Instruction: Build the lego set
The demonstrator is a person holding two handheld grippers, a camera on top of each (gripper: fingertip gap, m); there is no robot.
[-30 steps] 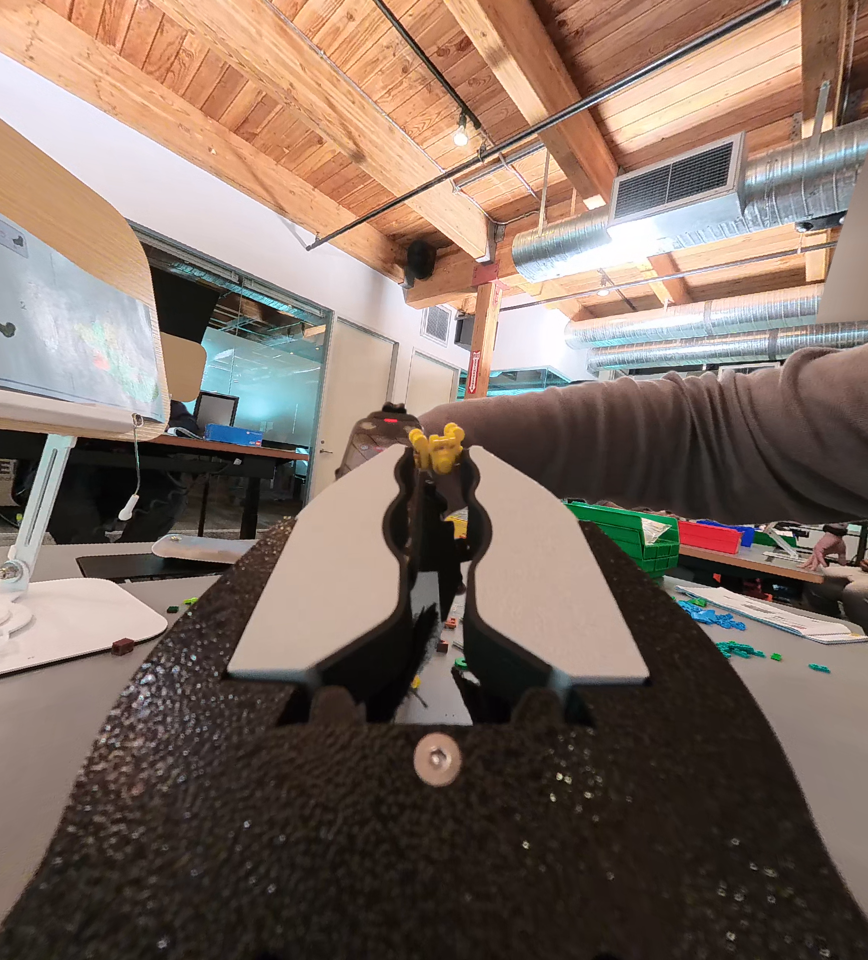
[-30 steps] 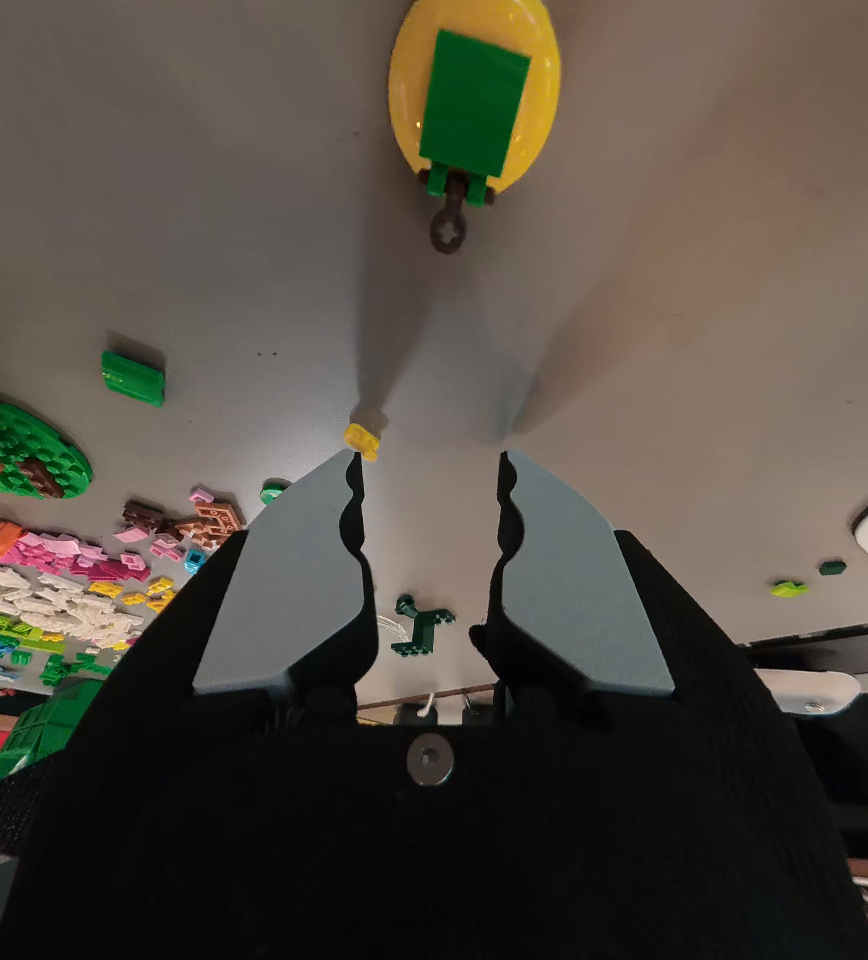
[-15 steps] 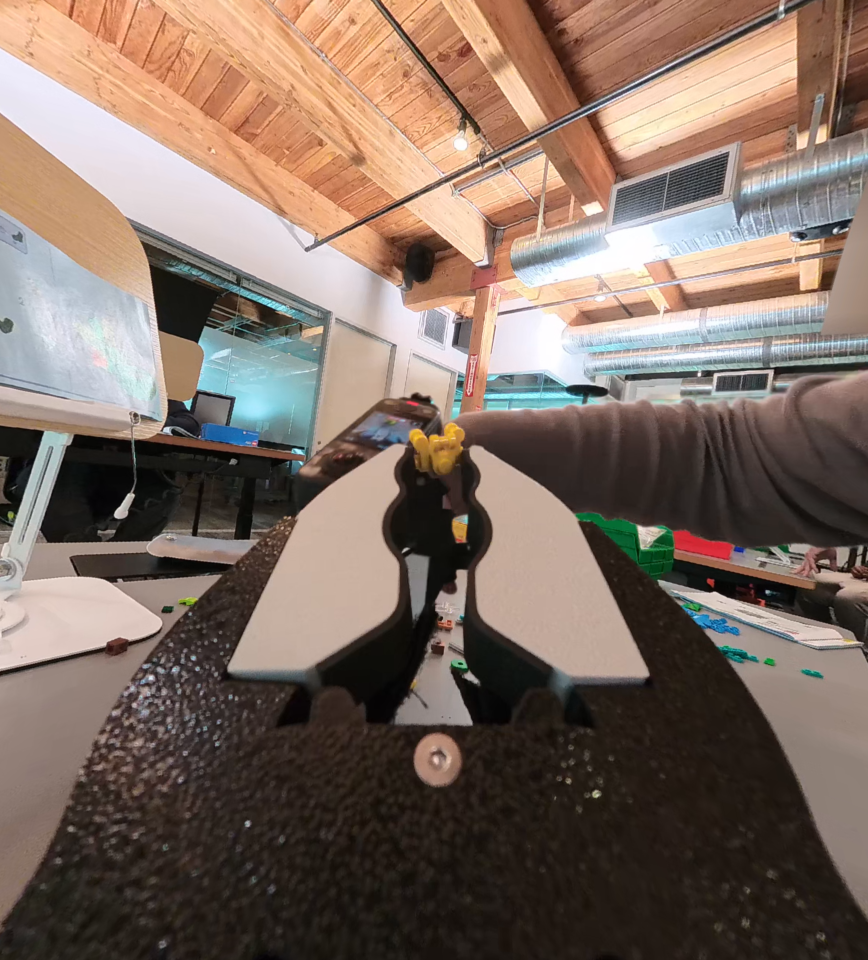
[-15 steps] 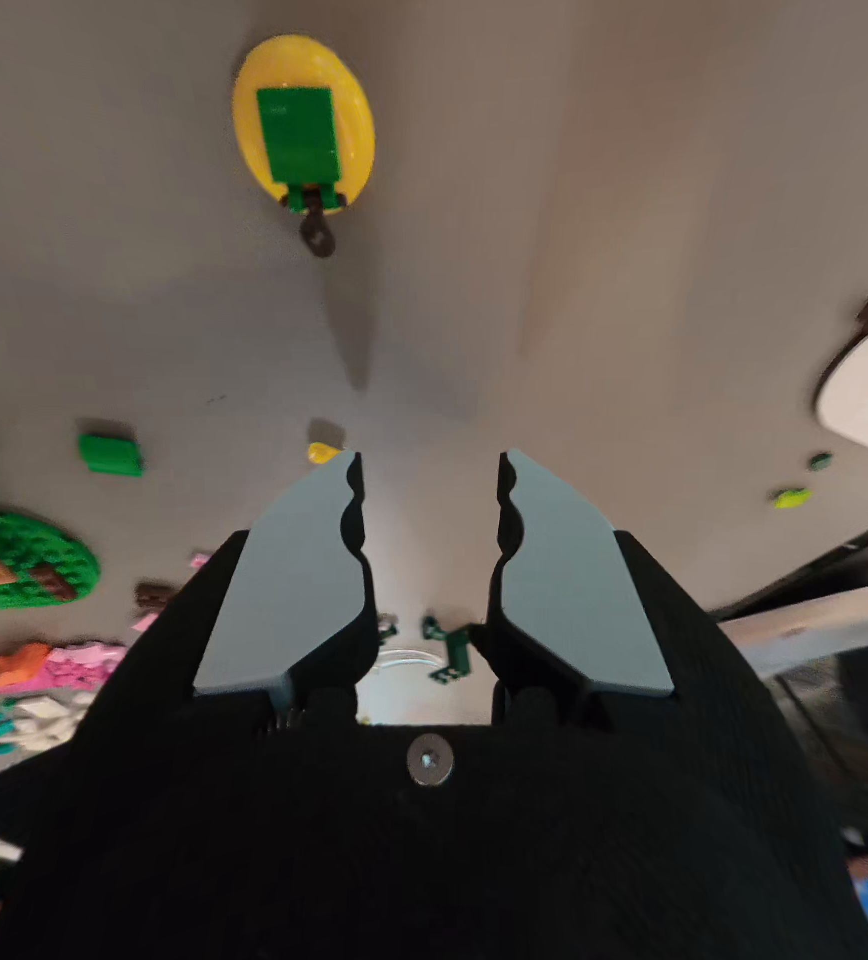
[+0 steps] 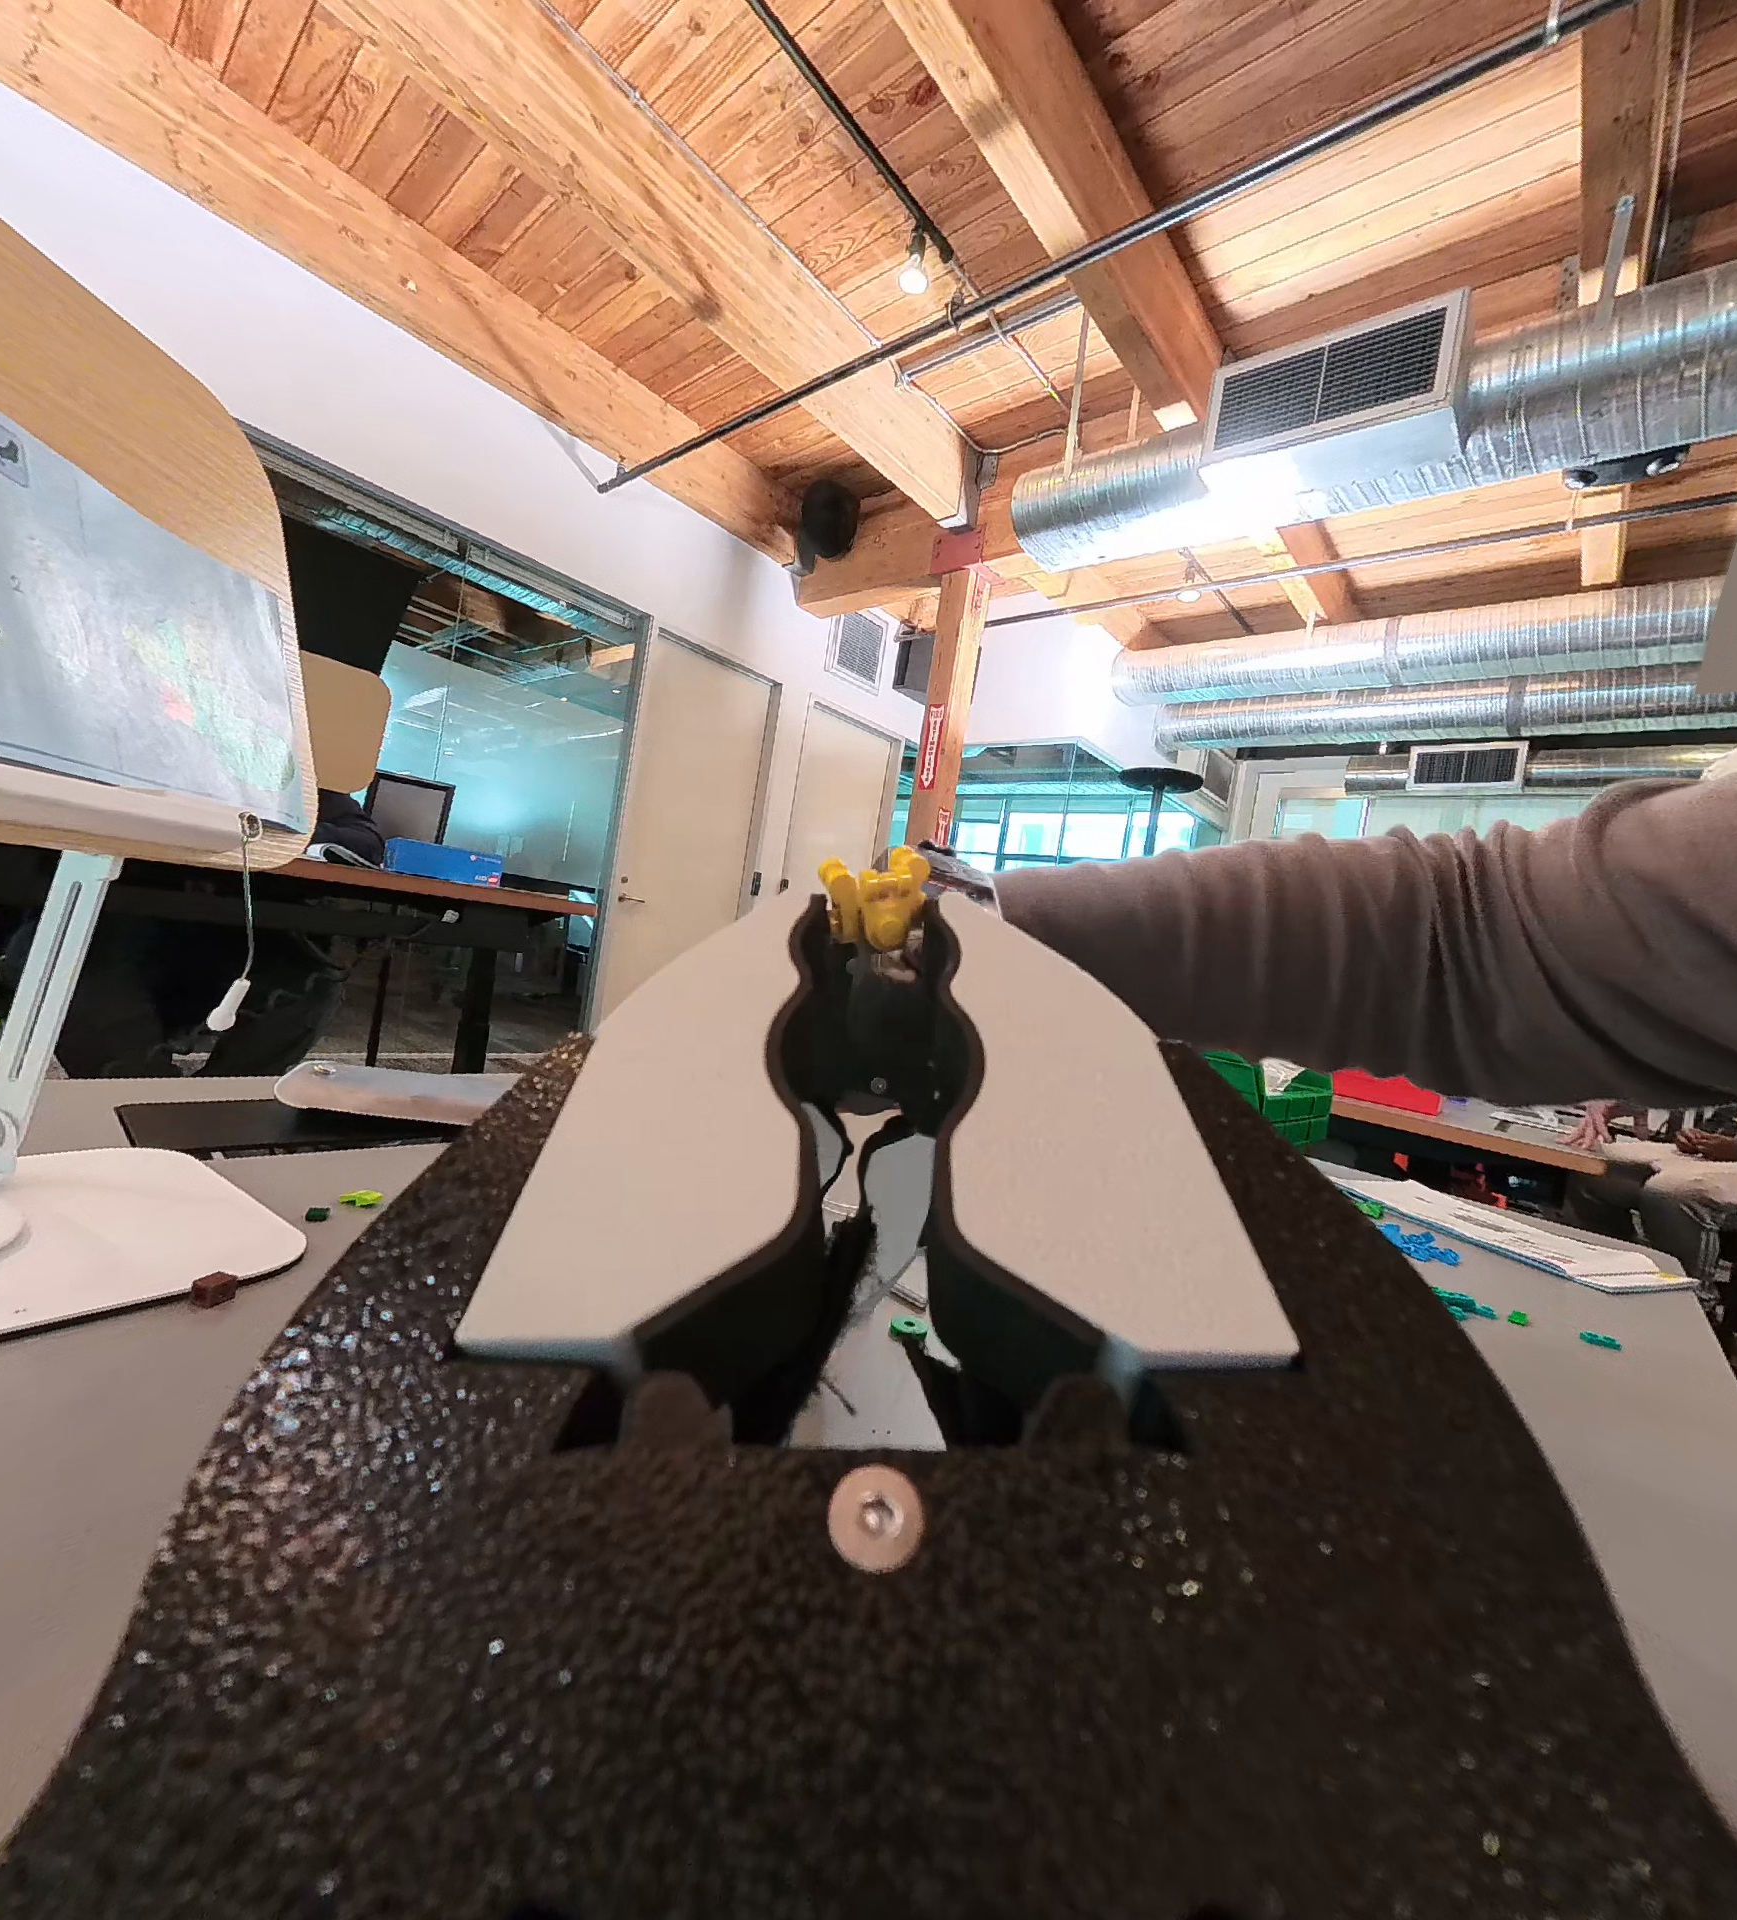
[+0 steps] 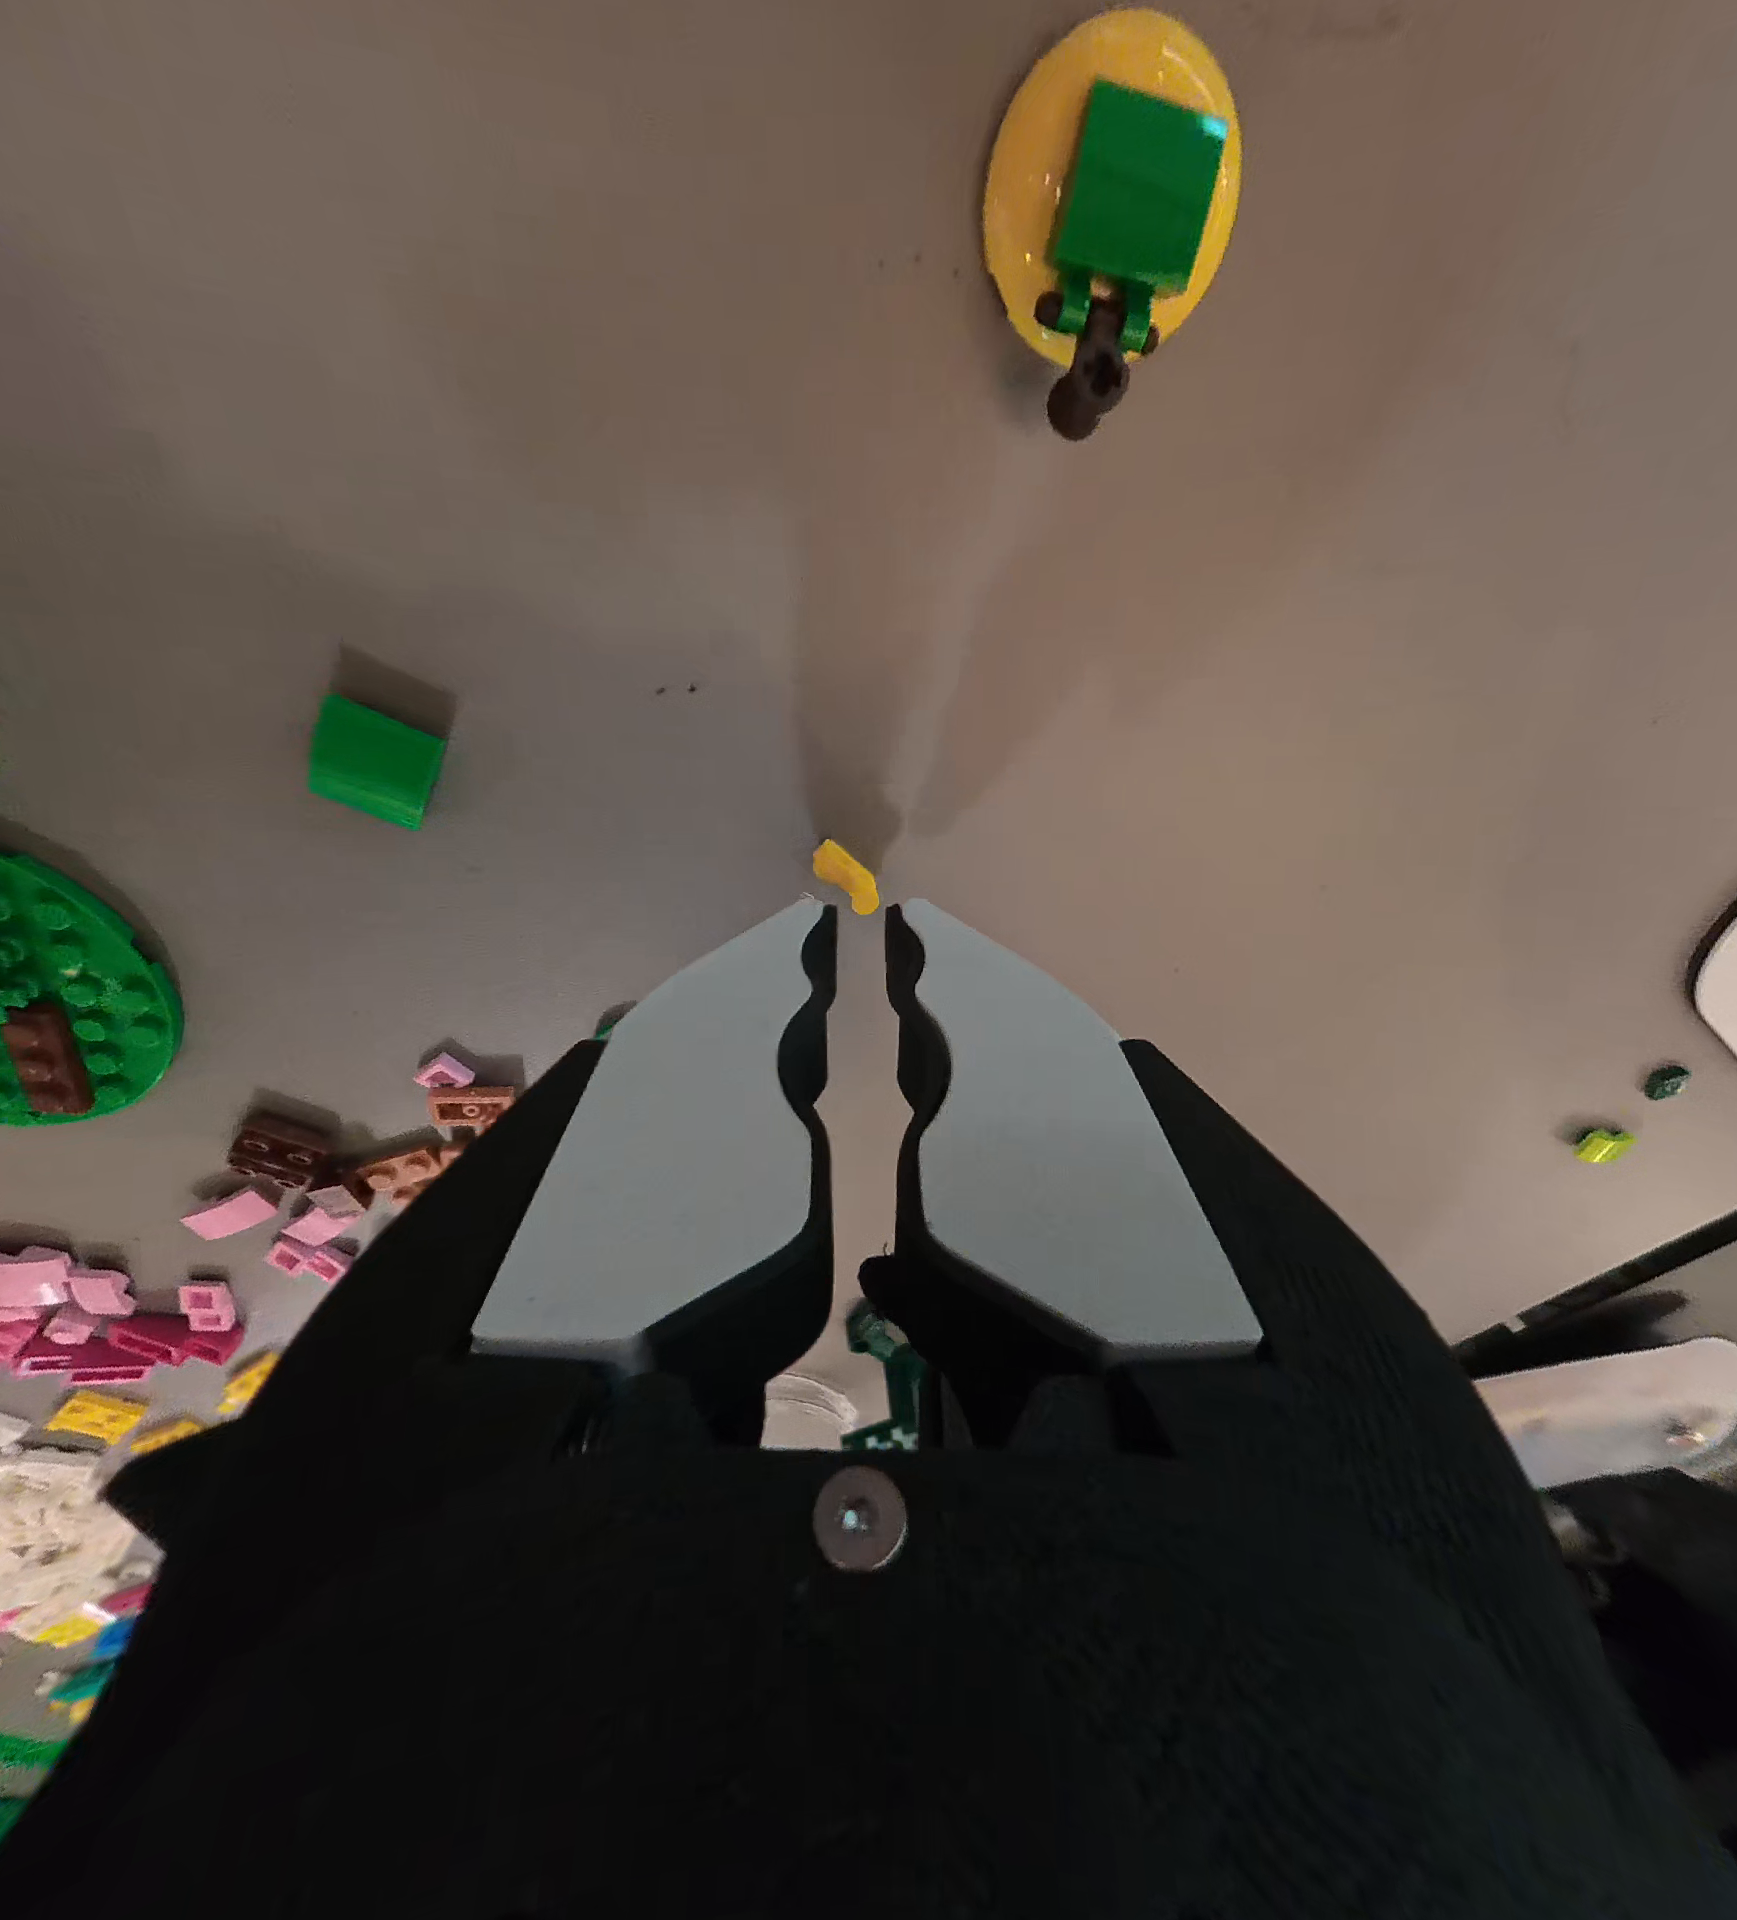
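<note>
The left gripper [image 5: 876, 920] holds a small yellow knobbed lego piece [image 5: 874, 900] pinched between its fingertips, raised above the grey tabletop [image 5: 64, 1455], as it did a second ago; a grey-sleeved arm [image 5: 1415, 956] still reaches across behind it, now a little higher in the left wrist view.

The right gripper [image 6: 856, 914] has changed most. A second ago its jaws stood wide apart; now they are drawn nearly together, with only a narrow slit left, and nothing is between them. Its tips point down at a tiny yellow curved lego piece [image 6: 846, 877] lying on the tabletop, just beyond them; whether they touch it cannot be told. Half a second ago that piece lay off by the left finger; now it sits on the centre line.

Toward the far edge lies a yellow oval plate carrying a green tile and a dark hinge pin [image 6: 1113, 197]. A loose green block [image 6: 376, 758] sits left of the gripper, with a green studded base [image 6: 33, 997] and heaps of pink, white and brown bricks [image 6: 64, 1320] at the left edge.
</note>
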